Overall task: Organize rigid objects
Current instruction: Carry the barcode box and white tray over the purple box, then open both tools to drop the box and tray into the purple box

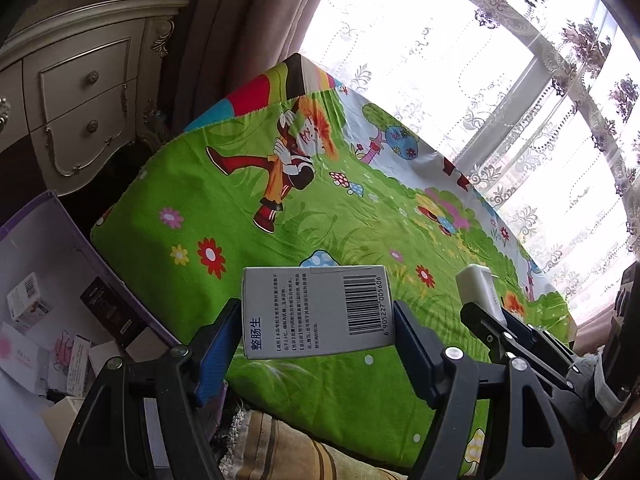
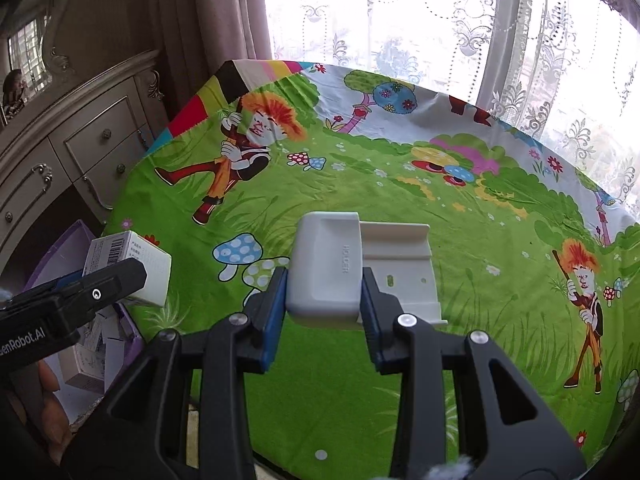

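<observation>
My left gripper is shut on a grey medicine box with a barcode and blue Chinese print, held above the table's near left edge. The box also shows in the right wrist view, beside the purple bin. My right gripper is shut on a white plastic holder with a flat back plate, held over the cartoon tablecloth. The holder's end shows in the left wrist view, gripped to the right of the box.
An open purple-edged box holding several small cartons stands on the floor left of the table; it also shows in the right wrist view. A cream dresser stands behind it. Lace curtains hang beyond the table's far edge.
</observation>
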